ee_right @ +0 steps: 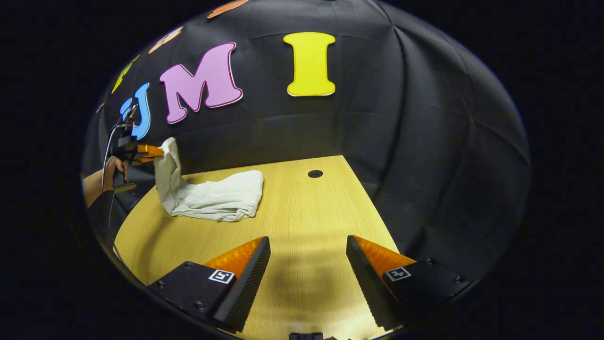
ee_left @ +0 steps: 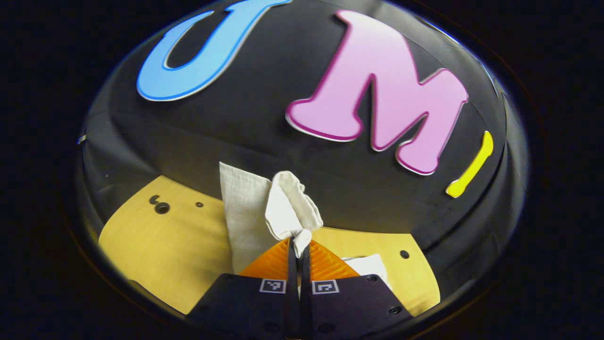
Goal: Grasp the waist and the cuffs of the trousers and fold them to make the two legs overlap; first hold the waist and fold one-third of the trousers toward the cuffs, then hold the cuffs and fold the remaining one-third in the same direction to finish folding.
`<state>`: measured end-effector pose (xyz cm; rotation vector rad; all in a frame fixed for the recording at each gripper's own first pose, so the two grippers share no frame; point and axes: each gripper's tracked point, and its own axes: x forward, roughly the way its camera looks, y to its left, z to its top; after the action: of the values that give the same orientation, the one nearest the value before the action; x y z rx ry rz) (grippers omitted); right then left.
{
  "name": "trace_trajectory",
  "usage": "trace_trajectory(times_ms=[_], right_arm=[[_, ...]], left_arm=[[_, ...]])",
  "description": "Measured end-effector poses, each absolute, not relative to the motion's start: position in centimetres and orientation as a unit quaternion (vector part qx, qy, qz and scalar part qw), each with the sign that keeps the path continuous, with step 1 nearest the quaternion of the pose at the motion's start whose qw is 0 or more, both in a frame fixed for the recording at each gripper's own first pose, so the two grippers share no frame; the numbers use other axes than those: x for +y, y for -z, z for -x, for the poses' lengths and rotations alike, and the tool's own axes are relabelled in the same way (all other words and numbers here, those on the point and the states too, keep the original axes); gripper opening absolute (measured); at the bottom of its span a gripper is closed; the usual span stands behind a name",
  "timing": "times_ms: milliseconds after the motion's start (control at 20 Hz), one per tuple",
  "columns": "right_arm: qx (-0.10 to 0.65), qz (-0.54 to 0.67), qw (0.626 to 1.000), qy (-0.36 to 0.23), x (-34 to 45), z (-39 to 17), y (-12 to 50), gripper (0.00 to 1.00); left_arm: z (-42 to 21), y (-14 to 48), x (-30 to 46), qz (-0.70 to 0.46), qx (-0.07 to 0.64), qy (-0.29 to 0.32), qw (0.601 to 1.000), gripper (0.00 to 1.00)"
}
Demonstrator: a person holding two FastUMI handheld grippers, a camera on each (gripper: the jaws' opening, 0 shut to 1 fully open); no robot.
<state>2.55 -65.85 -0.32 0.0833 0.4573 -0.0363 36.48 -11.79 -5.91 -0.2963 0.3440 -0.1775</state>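
Note:
The off-white trousers (ee_right: 212, 196) lie bunched on the wooden table (ee_right: 302, 208) at the left, with one end lifted. My left gripper (ee_left: 299, 245) is shut on a pinched fold of the trousers (ee_left: 288, 208), which hang and bunch just past its fingertips. In the right gripper view that same left gripper (ee_right: 158, 152) shows at the far left, held by a hand (ee_right: 113, 167), raising the cloth above the table. My right gripper (ee_right: 306, 245) hovers over bare table near the front, open, with nothing between its fingers and well apart from the trousers.
The table has a round cable hole (ee_right: 315, 174) near its far edge and small holes (ee_left: 162, 207) in its top. Black cloth walls close the booth right behind the table. A stretch of bare wood lies between my right gripper and the trousers.

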Motion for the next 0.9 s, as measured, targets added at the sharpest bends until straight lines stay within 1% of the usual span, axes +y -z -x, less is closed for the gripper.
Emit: trace_trajectory(times_ms=[250, 500, 700, 900], right_arm=[[0.213, -0.042, 0.976, 0.0, -66.2, -3.0, -0.3, 0.99], [0.21, -0.058, 0.976, -0.009, -66.9, -3.3, -0.3, 0.99], [0.218, -0.077, 0.973, -0.005, -67.9, -2.7, 0.2, 0.99], [0.217, -0.094, 0.972, -0.004, -67.8, -2.8, -0.1, 0.99]], left_arm=[[-36.2, 6.3, -22.3, 0.108, 0.186, 0.15, 0.965, 0.05], [-35.4, 7.9, -31.2, 0.08, 0.206, 0.196, 0.955, 0.06], [-34.0, 10.6, -36.5, 0.056, 0.237, 0.23, 0.942, 0.06], [-33.3, 14.0, -39.1, 0.037, 0.273, 0.24, 0.931, 0.06]])
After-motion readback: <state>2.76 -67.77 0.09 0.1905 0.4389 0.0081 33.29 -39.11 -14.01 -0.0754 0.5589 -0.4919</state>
